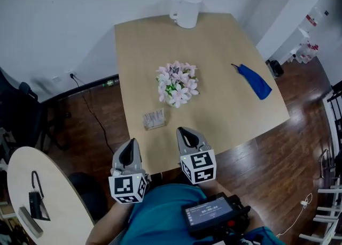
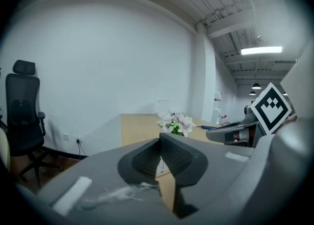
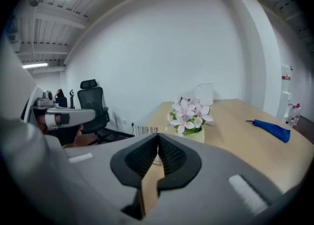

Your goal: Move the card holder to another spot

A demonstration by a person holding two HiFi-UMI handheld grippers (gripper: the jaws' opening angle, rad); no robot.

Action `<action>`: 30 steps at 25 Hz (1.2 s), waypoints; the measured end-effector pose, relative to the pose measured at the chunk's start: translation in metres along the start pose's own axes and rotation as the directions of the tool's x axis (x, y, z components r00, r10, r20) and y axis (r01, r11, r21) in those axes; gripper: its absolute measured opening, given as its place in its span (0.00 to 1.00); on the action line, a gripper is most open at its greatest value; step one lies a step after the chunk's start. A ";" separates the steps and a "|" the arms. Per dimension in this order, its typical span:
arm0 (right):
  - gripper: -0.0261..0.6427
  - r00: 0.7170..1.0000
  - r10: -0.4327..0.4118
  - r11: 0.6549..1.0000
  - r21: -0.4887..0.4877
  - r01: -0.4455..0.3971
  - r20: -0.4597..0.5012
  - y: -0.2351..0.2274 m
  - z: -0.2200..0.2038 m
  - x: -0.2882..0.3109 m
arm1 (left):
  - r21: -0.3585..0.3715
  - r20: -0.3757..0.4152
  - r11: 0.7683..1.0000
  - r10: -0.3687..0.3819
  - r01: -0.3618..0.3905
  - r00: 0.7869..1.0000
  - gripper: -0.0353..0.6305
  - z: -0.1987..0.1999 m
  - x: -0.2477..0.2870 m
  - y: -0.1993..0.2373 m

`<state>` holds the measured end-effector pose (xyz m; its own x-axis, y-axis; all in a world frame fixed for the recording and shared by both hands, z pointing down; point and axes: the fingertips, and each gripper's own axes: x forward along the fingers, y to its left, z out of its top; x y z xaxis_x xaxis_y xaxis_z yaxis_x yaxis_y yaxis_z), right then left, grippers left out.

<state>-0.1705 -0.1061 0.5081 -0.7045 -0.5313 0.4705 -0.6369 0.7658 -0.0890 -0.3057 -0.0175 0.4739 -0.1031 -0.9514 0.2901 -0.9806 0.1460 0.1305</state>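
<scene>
The card holder (image 1: 154, 119) is a small clear stand with cards in it, near the front left edge of the tan table (image 1: 224, 51), just in front of the flower pot. In the right gripper view its striped top (image 3: 145, 130) peeks over the jaws. My left gripper (image 1: 130, 143) hovers at the table's near edge, below and left of the holder. My right gripper (image 1: 185, 130) is just right of the holder and apart from it. Both sets of jaws are shut with nothing between them, as seen along the left gripper (image 2: 159, 143) and the right gripper (image 3: 158, 138).
A pot of pink and white flowers (image 1: 177, 83) stands mid-table behind the holder. A white jug (image 1: 185, 12) sits at the far edge and a blue cloth (image 1: 255, 81) lies to the right. A round side table (image 1: 48, 206) and an office chair (image 3: 91, 101) stand to the left.
</scene>
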 end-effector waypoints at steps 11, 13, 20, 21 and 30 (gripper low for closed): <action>0.15 0.958 0.132 0.988 -0.050 -0.149 -0.254 0.007 -0.064 0.089 | -0.006 -0.128 0.995 0.096 -0.097 0.987 0.08 -0.039 0.022 0.015; 0.16 0.951 0.135 0.987 -0.051 -0.155 -0.280 0.008 -0.074 0.099 | 0.001 -0.139 0.995 0.098 -0.099 0.985 0.08 -0.041 0.022 0.015; 0.18 0.936 0.117 0.987 -0.064 -0.146 -0.331 0.009 -0.093 0.124 | 0.025 -0.169 0.994 0.107 -0.105 0.980 0.08 -0.043 0.014 0.019; 0.18 0.935 0.117 0.987 -0.064 -0.146 -0.335 0.009 -0.095 0.127 | 0.027 -0.172 0.994 0.106 -0.103 0.979 0.08 -0.044 0.014 0.019; 0.11 0.935 0.106 0.989 -0.059 -0.134 -0.339 0.009 -0.099 0.136 | 0.044 -0.175 0.996 0.091 -0.084 0.980 0.08 -0.042 0.014 0.023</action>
<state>-0.2406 -0.1355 0.6580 -0.6205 -0.2926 0.7276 -0.5175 0.8499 -0.0995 -0.3231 -0.0157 0.5211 -0.1607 -0.8723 0.4618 -0.9748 0.2136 0.0642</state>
